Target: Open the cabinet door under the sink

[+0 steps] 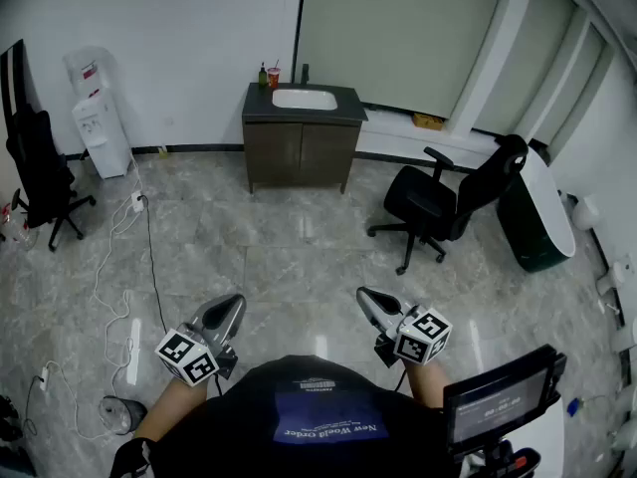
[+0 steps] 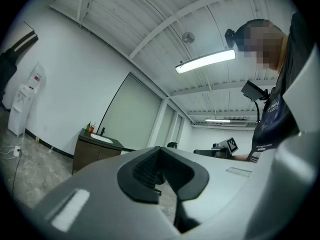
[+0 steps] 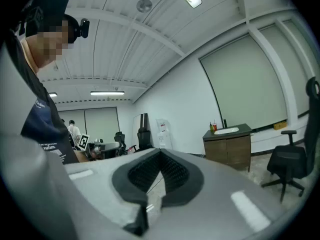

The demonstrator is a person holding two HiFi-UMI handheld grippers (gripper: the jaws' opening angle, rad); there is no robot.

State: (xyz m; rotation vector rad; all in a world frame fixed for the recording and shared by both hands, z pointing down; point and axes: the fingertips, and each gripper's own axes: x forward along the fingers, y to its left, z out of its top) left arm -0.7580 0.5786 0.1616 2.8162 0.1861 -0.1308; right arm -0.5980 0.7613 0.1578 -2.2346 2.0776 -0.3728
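The dark brown sink cabinet (image 1: 301, 152) stands against the far wall with a white basin (image 1: 305, 99) in its top. Its two doors are closed. It also shows small in the left gripper view as the cabinet (image 2: 92, 154), and in the right gripper view as the cabinet (image 3: 230, 146). Both grippers are held close to the person's body, far from the cabinet. The left gripper (image 1: 231, 307) is shut with nothing in it, jaws together (image 2: 161, 156). The right gripper (image 1: 366, 297) is likewise shut and empty (image 3: 160, 156).
A black office chair (image 1: 443, 202) stands on the marble floor to the right of the cabinet. Another chair (image 1: 40, 167) and a water dispenser (image 1: 100, 127) are at the left wall. White cables (image 1: 129, 267) trail over the left floor. A bottle and cup (image 1: 267, 76) sit on the counter.
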